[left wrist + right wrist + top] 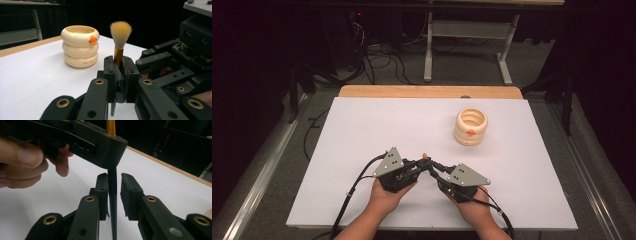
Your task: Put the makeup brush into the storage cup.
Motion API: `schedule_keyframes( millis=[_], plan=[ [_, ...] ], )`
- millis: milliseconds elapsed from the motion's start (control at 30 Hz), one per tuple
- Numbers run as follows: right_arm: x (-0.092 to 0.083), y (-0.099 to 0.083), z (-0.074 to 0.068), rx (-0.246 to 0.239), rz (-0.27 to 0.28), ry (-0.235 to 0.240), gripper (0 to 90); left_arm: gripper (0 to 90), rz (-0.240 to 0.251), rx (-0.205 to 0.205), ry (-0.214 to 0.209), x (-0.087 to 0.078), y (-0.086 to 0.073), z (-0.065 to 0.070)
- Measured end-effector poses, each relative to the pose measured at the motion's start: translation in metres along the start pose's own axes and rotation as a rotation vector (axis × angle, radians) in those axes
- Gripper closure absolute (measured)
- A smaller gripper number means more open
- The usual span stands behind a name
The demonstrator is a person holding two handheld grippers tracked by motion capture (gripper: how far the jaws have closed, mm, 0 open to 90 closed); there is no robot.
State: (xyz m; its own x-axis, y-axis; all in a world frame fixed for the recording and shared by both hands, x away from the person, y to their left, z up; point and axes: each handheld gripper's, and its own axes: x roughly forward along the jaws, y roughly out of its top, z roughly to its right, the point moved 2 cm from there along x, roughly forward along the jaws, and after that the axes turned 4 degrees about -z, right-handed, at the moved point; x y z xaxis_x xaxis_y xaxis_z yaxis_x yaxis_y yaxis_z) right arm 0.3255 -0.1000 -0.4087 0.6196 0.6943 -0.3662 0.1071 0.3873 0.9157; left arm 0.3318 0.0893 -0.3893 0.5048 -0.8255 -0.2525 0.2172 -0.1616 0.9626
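I have the left tongs (119, 72) clamped on a small makeup-style brush with pale tan bristles, a gold metal collar and a thin dark handle (120, 35). In the left gripper view the brush stands upright, bristles at twelve o'clock, the collar pinched between the two black pads and the handle running down toward six o'clock.

In the right gripper view my right tongs (114, 192) sit around that same dark handle (112, 202), below the left tongs' tip. One pad lies against or just beside the handle; the other stands a little apart, so these tongs are narrow but not closed on it. The fingers of the left hand (27, 160) show at about ten o'clock in that view.

From the high view both tongs meet near the front centre of the white rectangular surface (362, 130), the left one (419, 167) beside the right one (437, 172), with the brush tip (425, 155) poking up between them.

A cream-coloured holder shaped like three stacked rings, with a small orange mark on its side (471, 126), stands well apart at about two o'clock from the tongs.
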Motion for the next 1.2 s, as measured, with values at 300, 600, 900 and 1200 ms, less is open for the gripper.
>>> schedule_keyframes(
  millis=[300, 600, 900, 1200],
  plan=[
    [-0.0001, 0.0002, -0.0012, -0.007, 0.003, 0.001, 81.4, 83.9, -0.001, 0.004, 0.0, 0.0008, -0.0004, 0.0009],
    [-0.0002, 0.0, -0.002, -0.016, 0.002, -0.001, 84.0, 83.8, -0.003, 0.004, -0.001, 0.0013, -0.0007, 0.0009],
    [-0.0003, 0.0002, -0.0025, -0.028, 0.0, -0.003, 84.7, 83.5, -0.008, -0.002, -0.003, 0.0012, -0.0006, 0.0004],
    [-0.0008, 0.0006, -0.0017, -0.034, 0.004, -0.004, 84.8, 78.6, -0.005, -0.008, 0.006, 0.0007, 0.0, -0.0004]
  ],
)
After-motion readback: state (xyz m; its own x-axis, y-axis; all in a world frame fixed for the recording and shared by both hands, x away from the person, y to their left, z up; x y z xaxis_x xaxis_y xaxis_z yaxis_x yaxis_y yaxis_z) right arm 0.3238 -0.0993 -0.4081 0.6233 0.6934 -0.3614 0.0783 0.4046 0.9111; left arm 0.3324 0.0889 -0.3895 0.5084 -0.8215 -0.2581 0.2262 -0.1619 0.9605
